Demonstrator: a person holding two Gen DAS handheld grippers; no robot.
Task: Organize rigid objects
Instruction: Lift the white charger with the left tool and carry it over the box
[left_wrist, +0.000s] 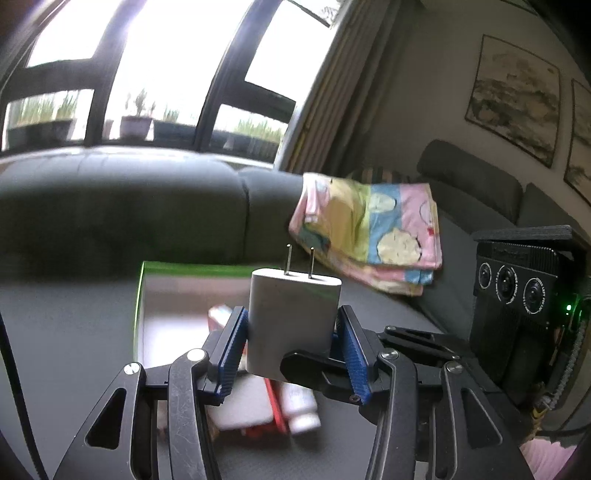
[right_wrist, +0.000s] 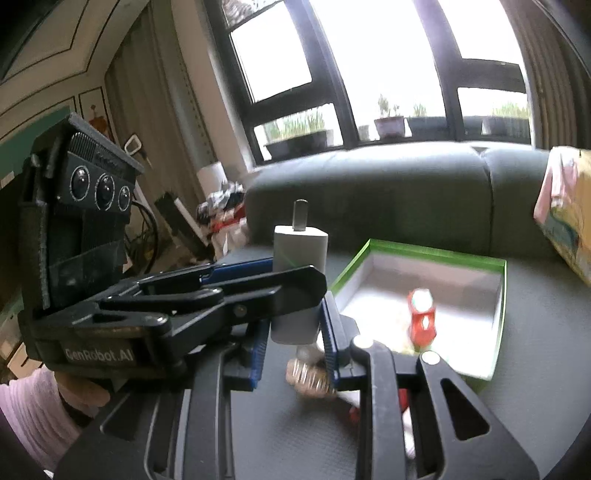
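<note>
both the left gripper (left_wrist: 291, 332) and right gripper (right_wrist: 293, 332) pinched one white charger (left_wrist: 291, 317), which needed level carrying to the green-edged box (right_wrist: 436, 258).

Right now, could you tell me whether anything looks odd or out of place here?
Yes: one white charger is clamped by both the left gripper and the right gripper at once, prongs up, not in the green box.
</note>
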